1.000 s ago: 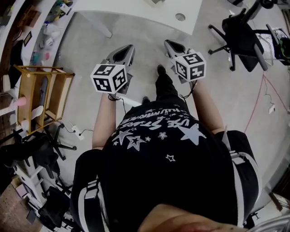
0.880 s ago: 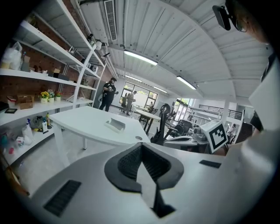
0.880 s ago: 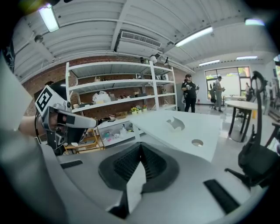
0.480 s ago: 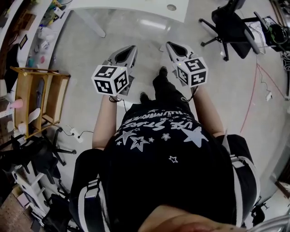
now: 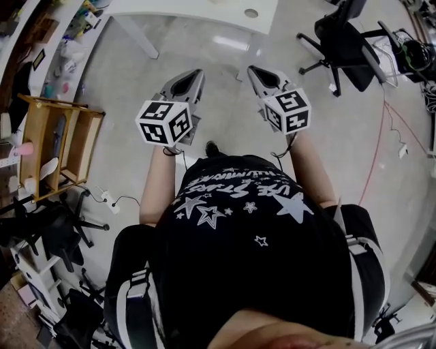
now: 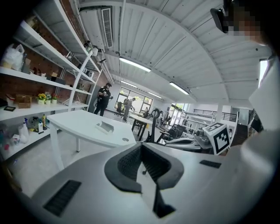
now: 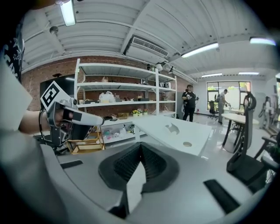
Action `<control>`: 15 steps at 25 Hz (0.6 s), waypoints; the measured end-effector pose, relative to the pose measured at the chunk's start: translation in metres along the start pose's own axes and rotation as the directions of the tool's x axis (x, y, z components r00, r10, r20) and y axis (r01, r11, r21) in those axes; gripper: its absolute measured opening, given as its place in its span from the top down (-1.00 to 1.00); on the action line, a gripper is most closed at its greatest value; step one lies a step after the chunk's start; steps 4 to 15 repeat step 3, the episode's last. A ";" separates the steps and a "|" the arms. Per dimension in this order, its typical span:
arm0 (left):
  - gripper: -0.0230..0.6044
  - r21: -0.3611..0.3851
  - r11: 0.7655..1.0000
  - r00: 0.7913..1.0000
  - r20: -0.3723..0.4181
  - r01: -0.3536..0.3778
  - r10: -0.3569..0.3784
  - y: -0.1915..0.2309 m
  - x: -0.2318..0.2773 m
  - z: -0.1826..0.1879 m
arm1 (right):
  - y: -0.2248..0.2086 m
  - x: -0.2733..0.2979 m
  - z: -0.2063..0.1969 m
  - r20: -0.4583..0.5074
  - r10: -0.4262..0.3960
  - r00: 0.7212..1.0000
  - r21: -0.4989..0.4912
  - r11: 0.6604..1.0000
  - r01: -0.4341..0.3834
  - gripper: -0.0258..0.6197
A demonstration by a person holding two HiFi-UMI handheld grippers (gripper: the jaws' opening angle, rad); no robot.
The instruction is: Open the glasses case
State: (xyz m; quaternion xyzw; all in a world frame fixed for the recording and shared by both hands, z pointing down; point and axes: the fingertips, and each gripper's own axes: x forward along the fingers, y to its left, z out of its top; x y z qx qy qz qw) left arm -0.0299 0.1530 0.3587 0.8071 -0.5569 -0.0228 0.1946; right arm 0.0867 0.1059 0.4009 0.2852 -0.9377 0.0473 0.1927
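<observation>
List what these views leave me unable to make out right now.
- A small dark object on the white table: too small and far in both gripper views to tell whether it is the glasses case.
- The tabletop in the head view: cut off by the top edge, only its near strip shows.
- The floor under the person, head view: hidden by the black star-print shirt.

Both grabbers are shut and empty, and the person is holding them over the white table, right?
Not quite. The left gripper and the right gripper are shut and empty, but they are over the grey floor, not over the white table, which lies ahead of them. The head view shows this.
</observation>
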 end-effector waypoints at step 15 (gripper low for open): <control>0.89 -0.008 1.000 1.000 0.021 -0.013 0.014 -0.016 0.000 0.001 | -0.004 -0.016 0.002 0.011 0.018 1.000 -0.003 1.000 -0.018 0.90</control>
